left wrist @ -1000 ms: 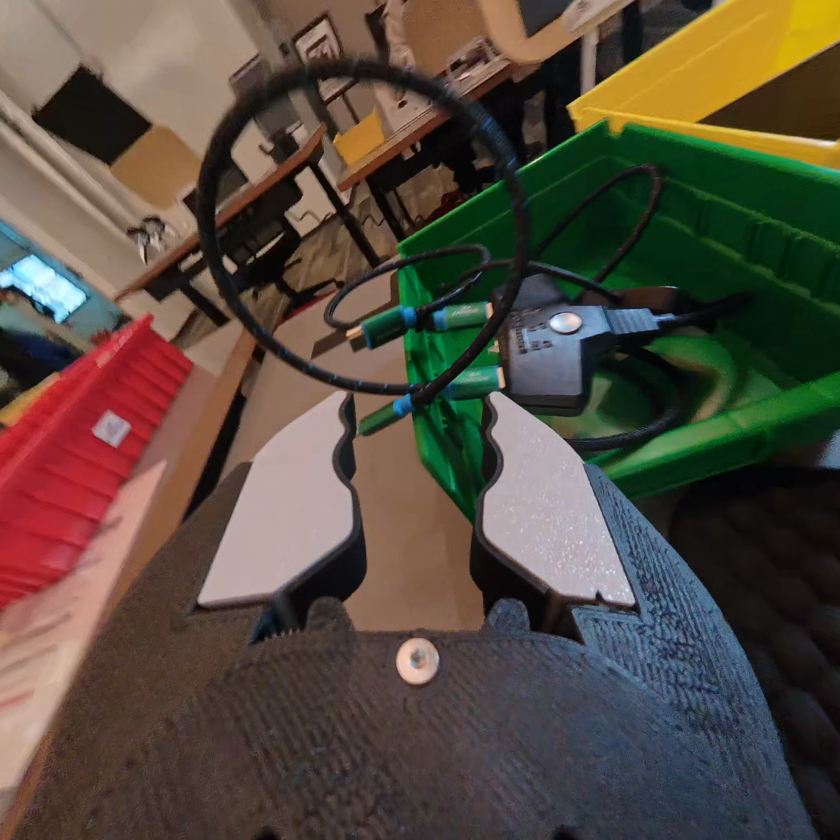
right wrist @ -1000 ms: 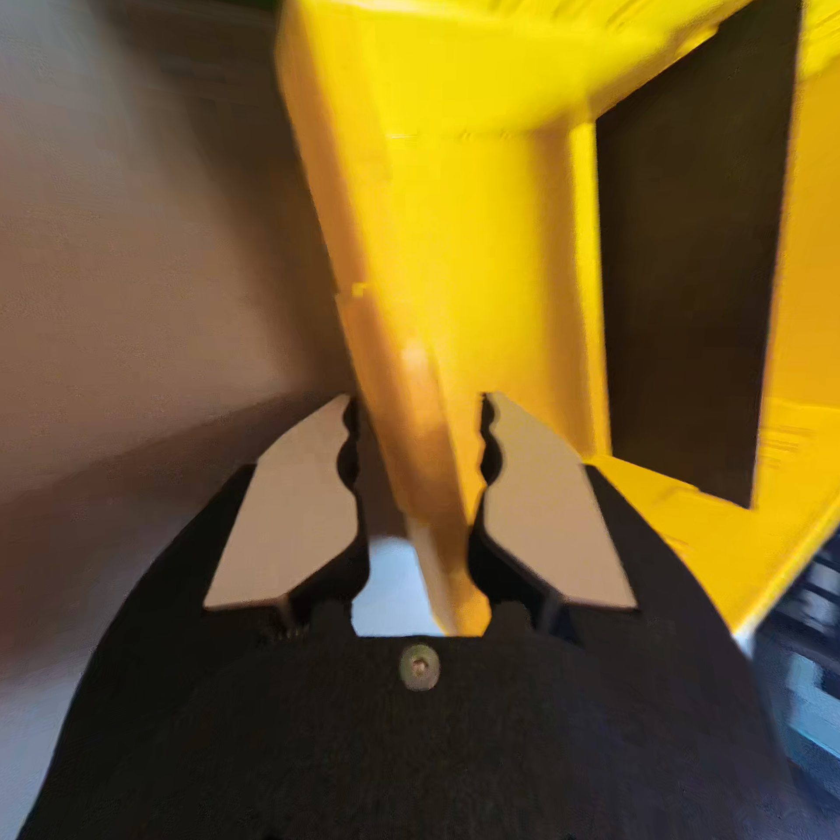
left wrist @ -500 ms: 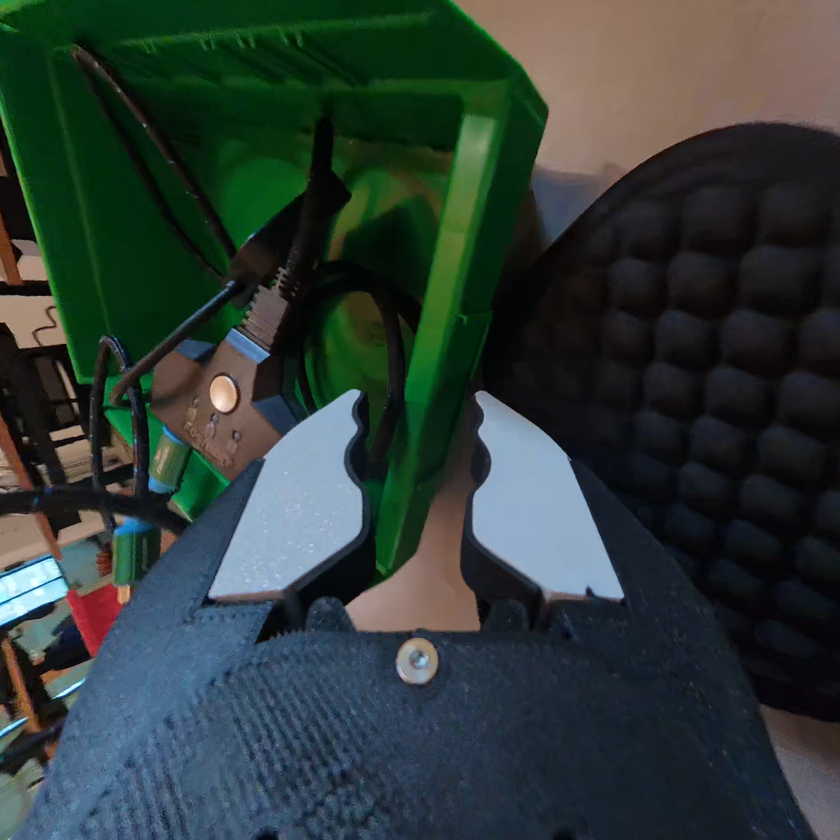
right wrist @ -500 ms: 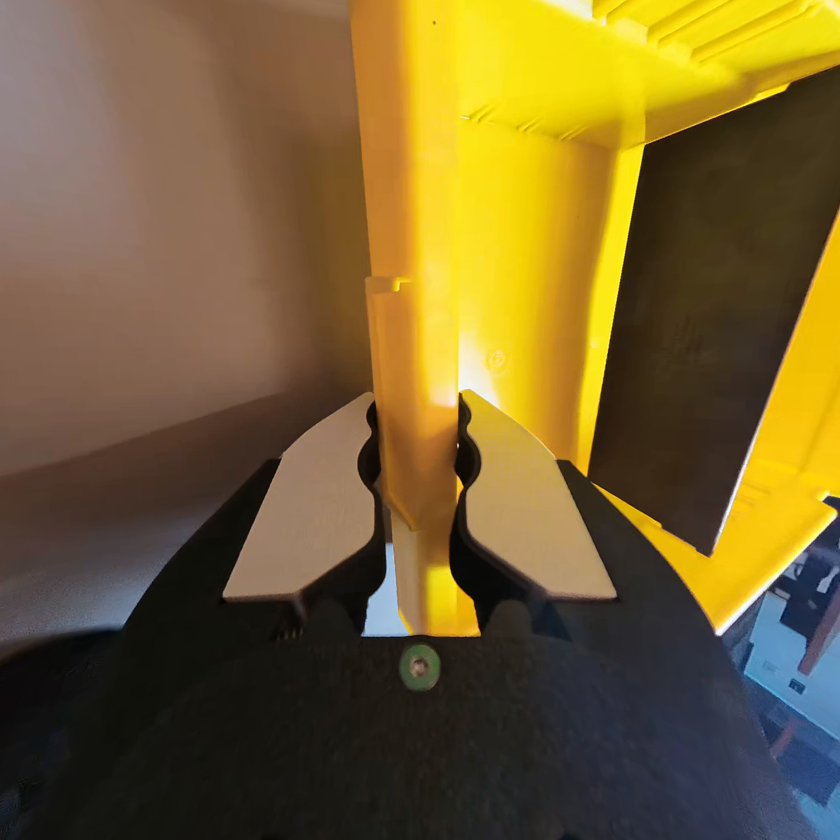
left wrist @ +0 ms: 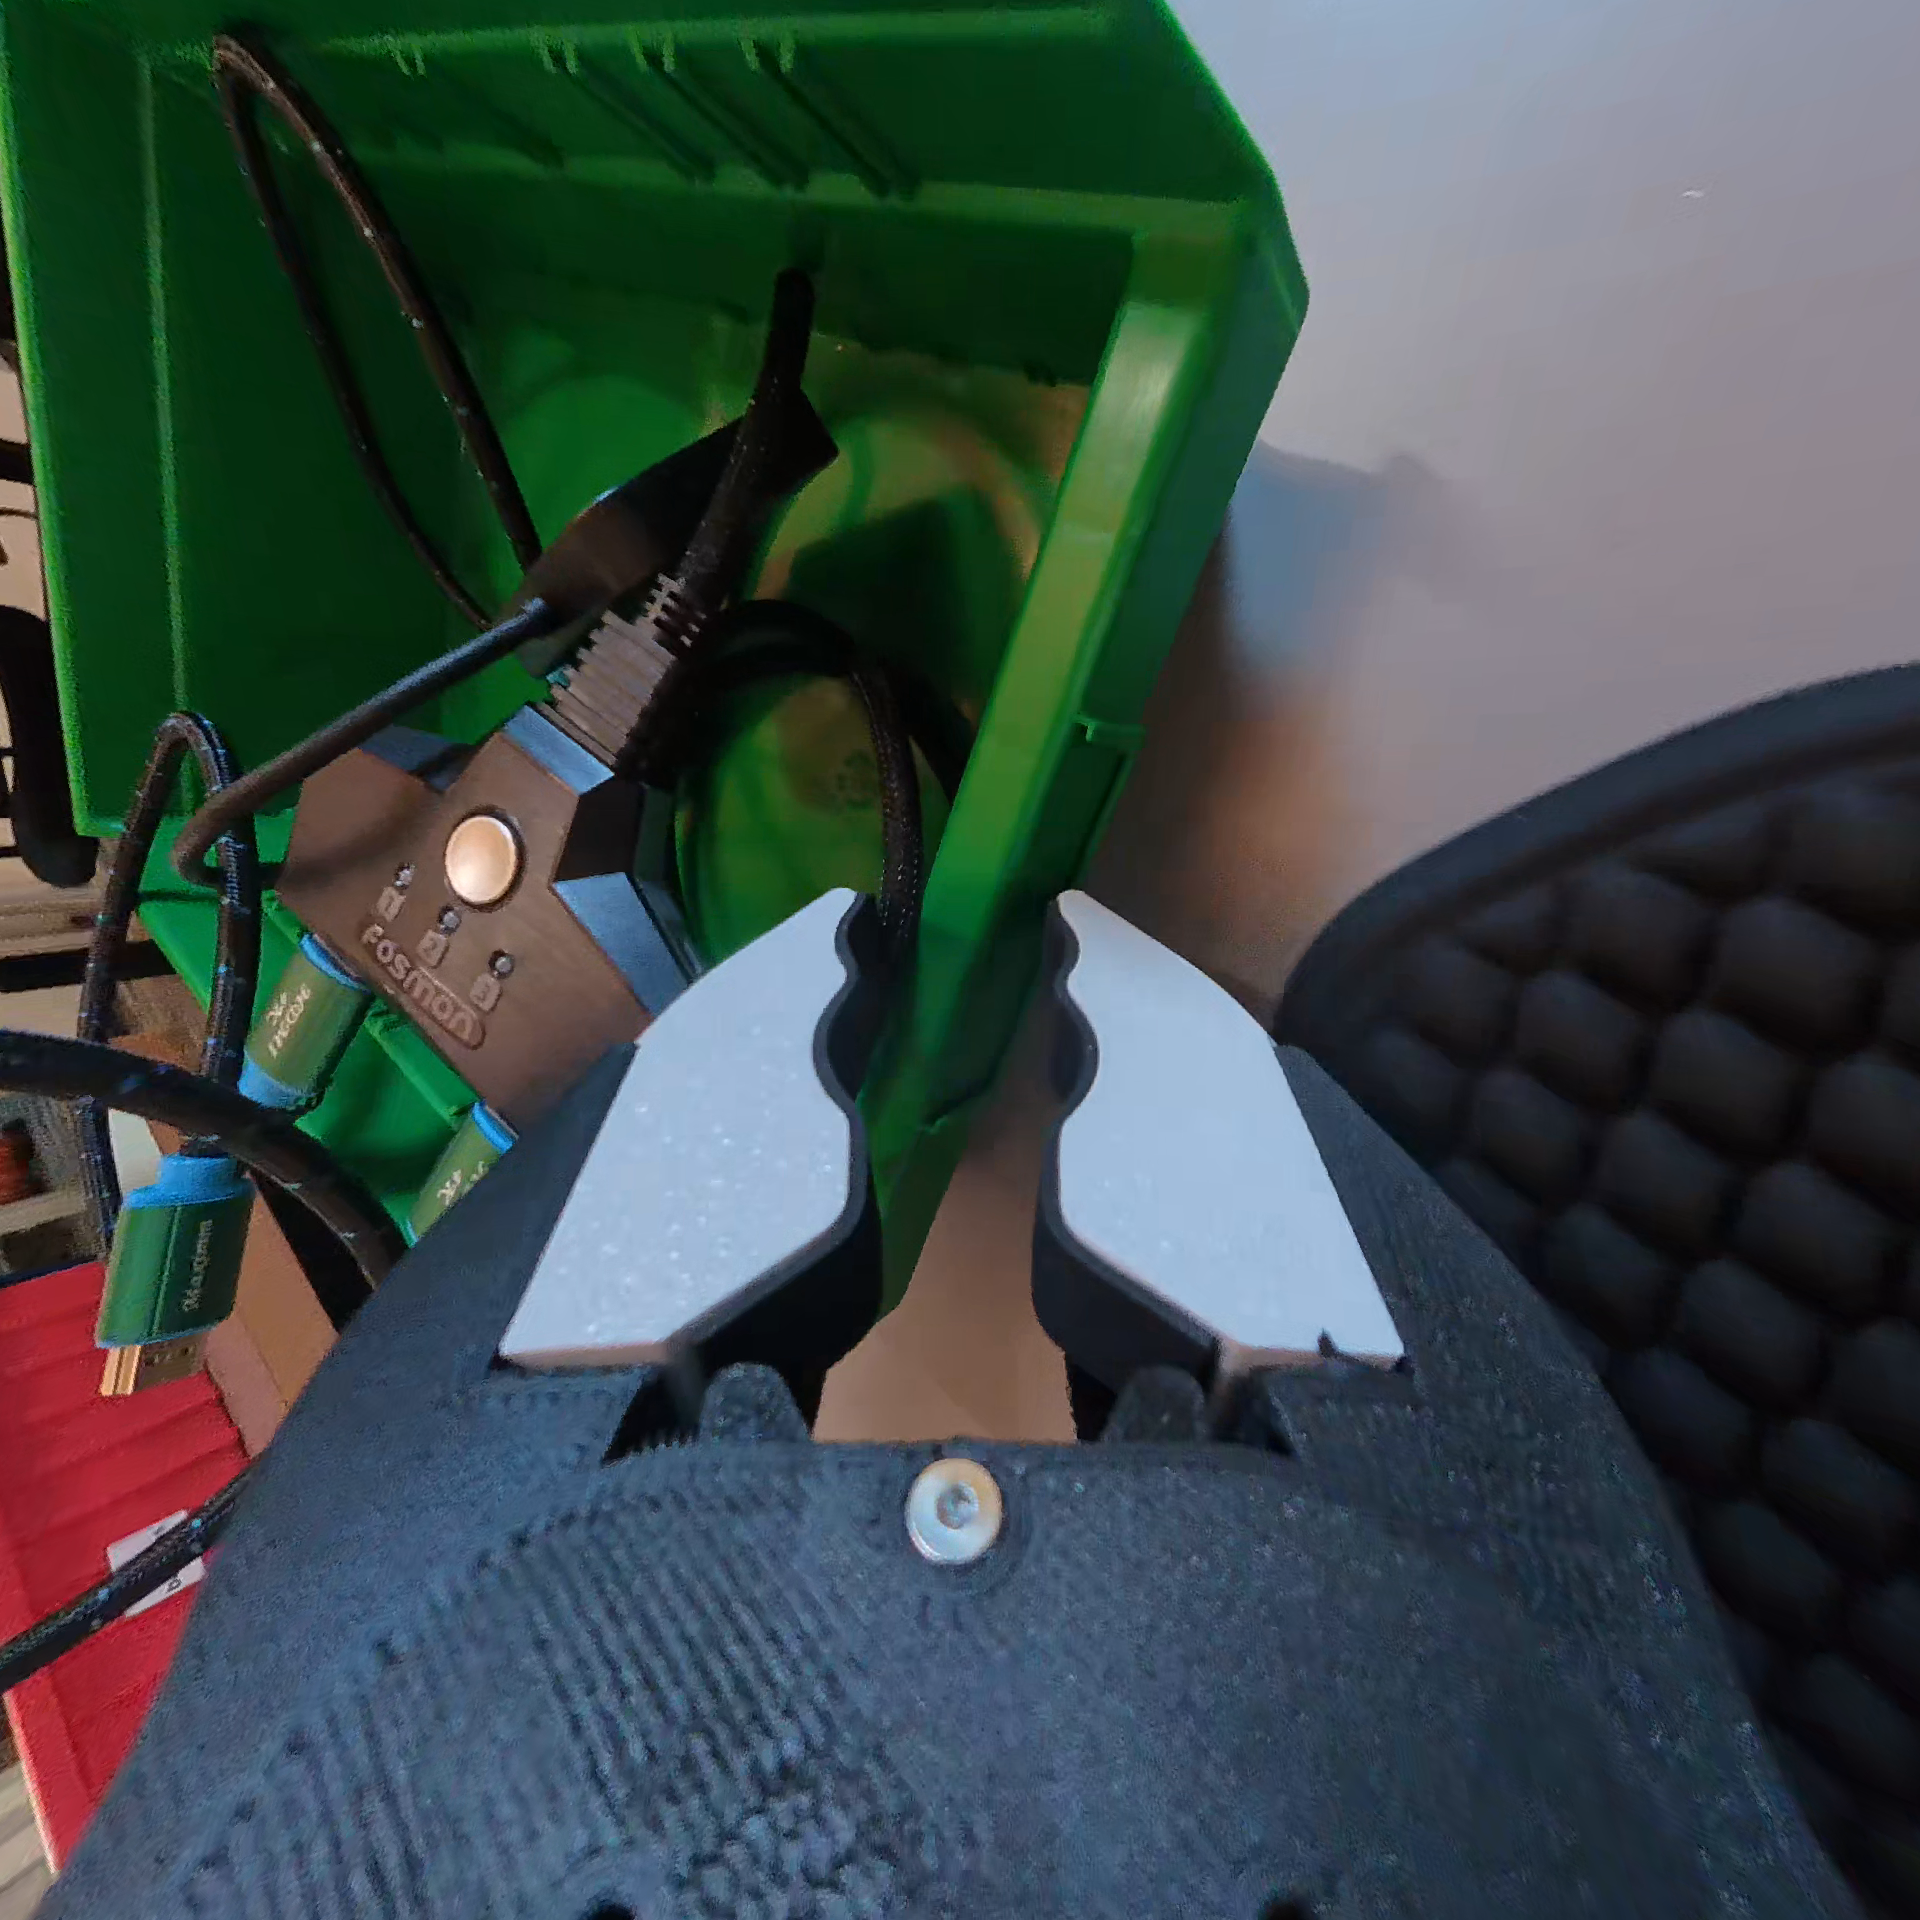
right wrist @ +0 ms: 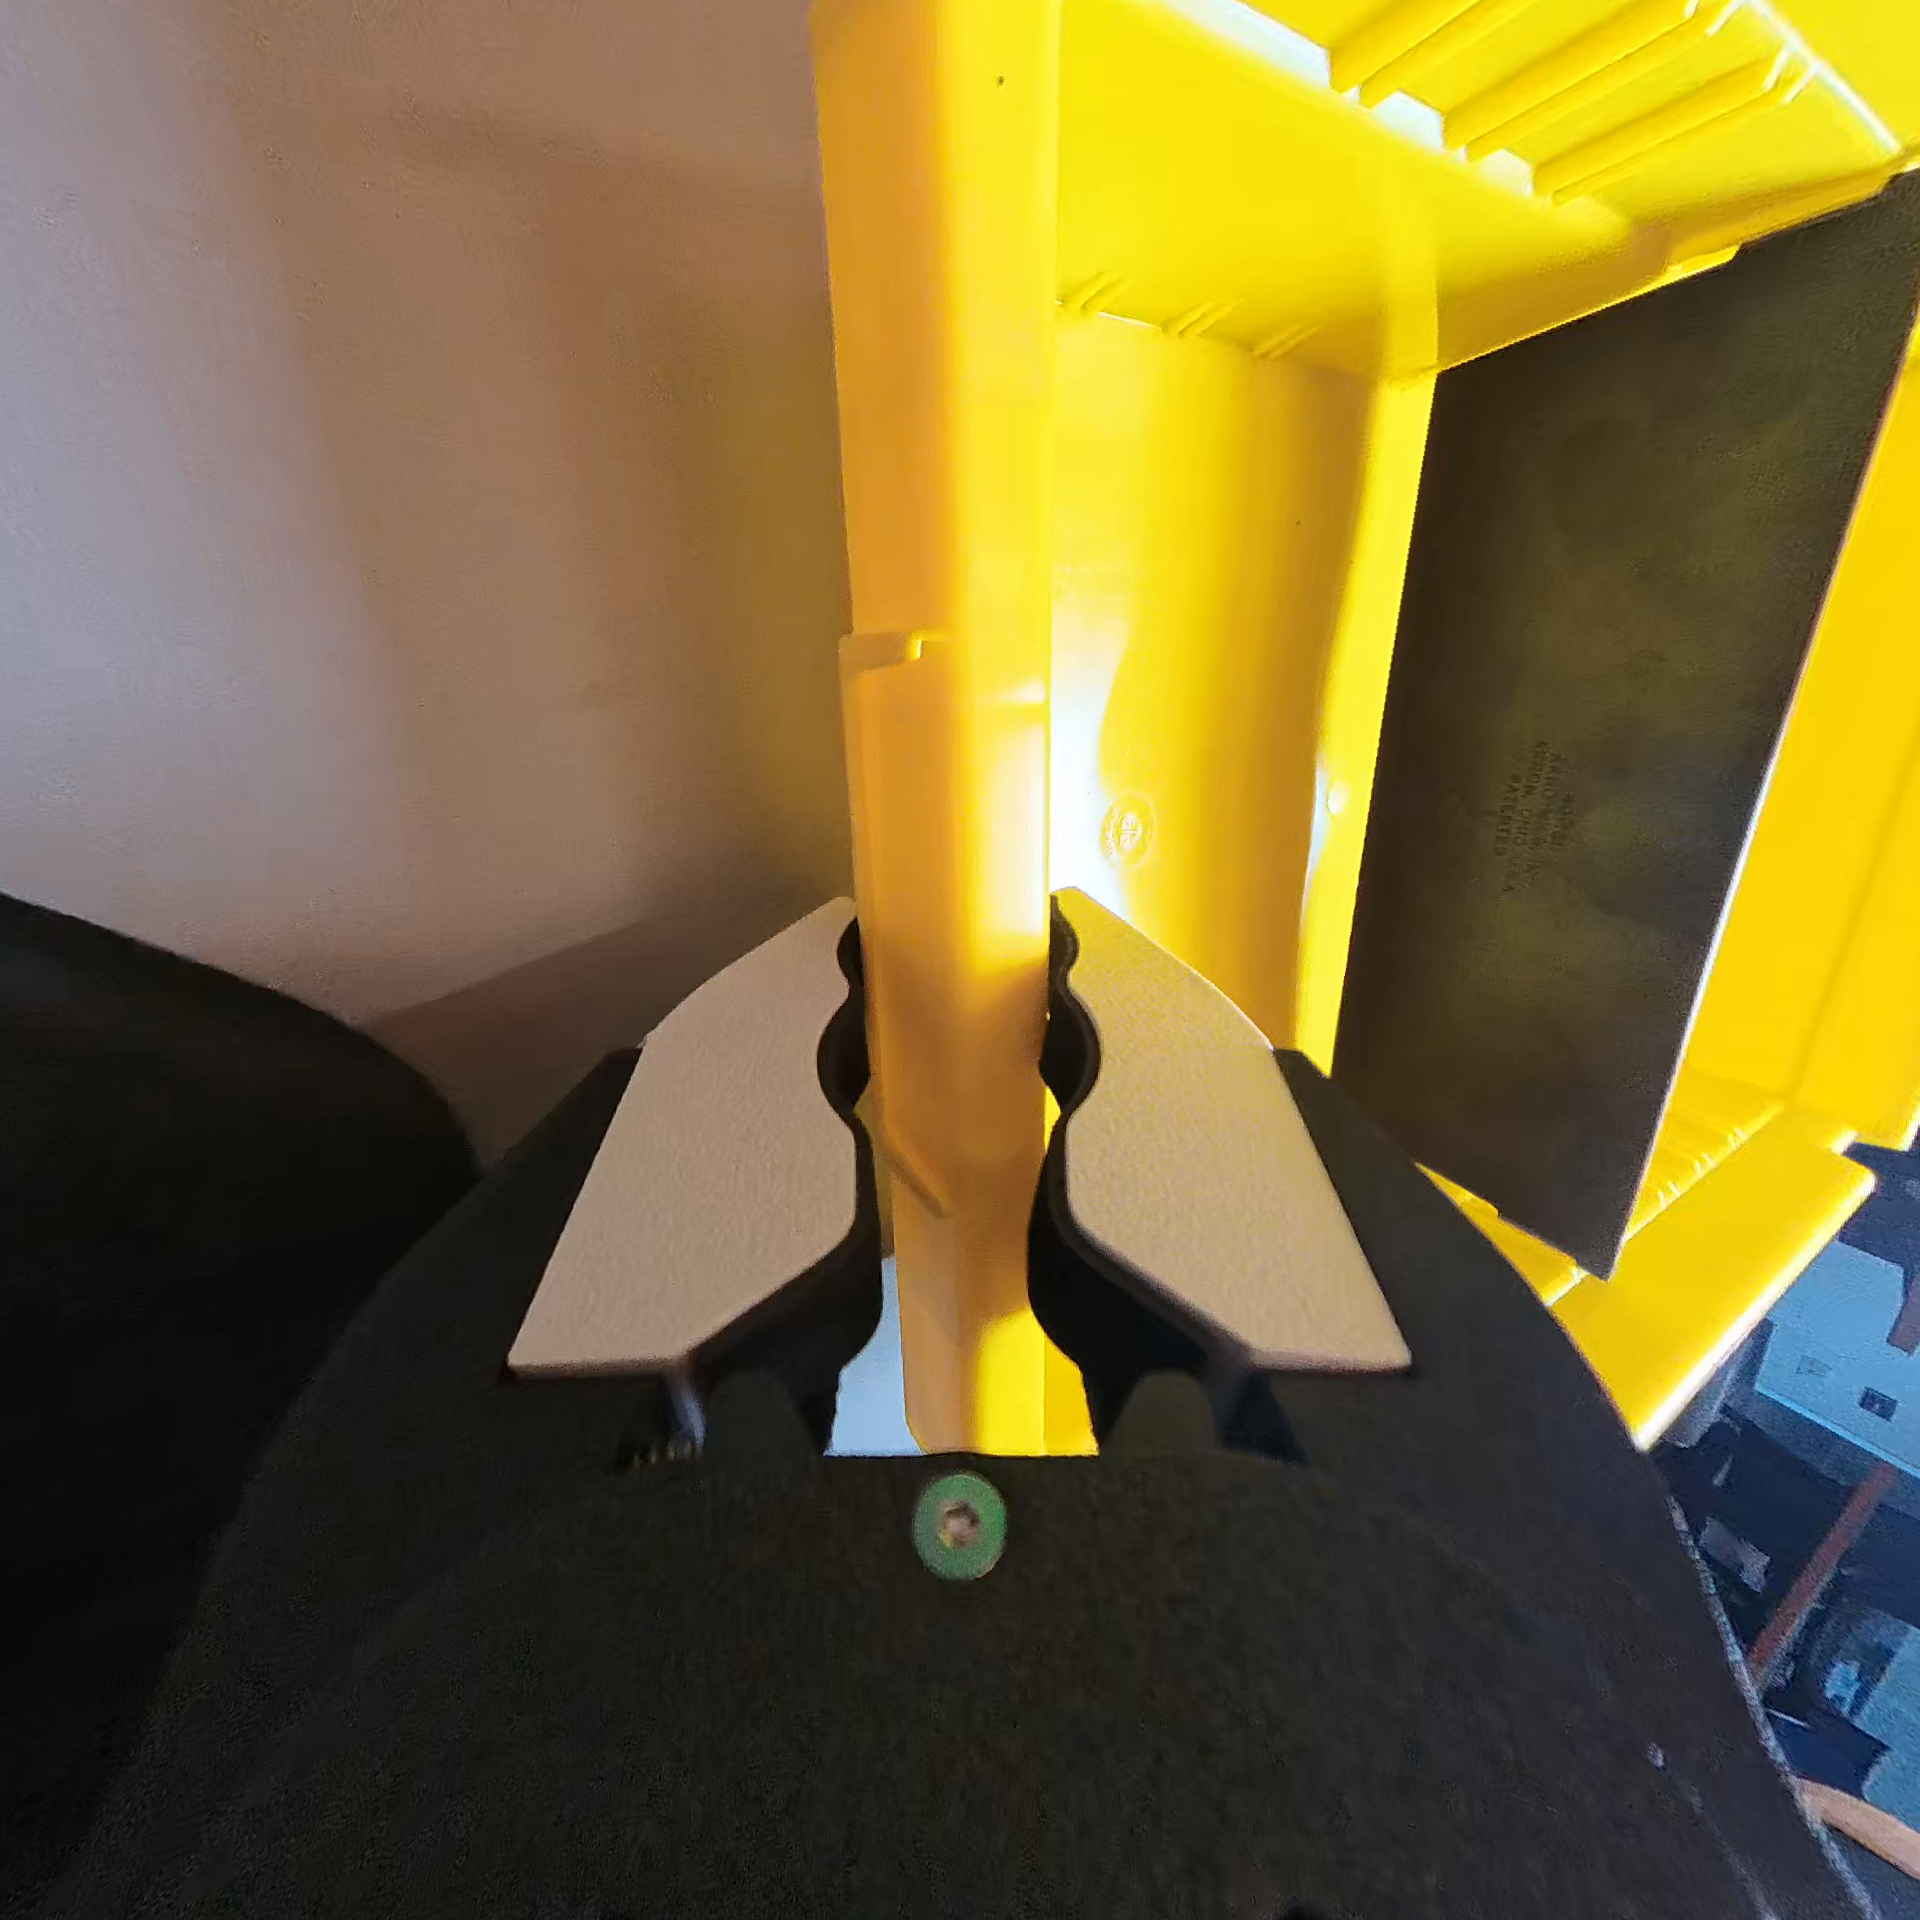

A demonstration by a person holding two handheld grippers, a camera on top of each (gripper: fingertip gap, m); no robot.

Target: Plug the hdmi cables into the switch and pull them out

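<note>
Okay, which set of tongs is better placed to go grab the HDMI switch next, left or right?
Left, probably. The left tongs are open astride the green bin's wall, close to the switch inside. The right tongs are shut on the yellow bin, with no switch in view.

Left gripper [left wrist: 951,935]: jaws parted, straddled a green bin wall [left wrist: 1049,727] | Right gripper [right wrist: 951,935]: jaws clamped a yellow bin wall [right wrist: 945,727].

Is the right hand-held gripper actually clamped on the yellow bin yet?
Shut on it: the right hand-held gripper has both fingers pressed against the yellow bin wall, no gap visible.
</note>
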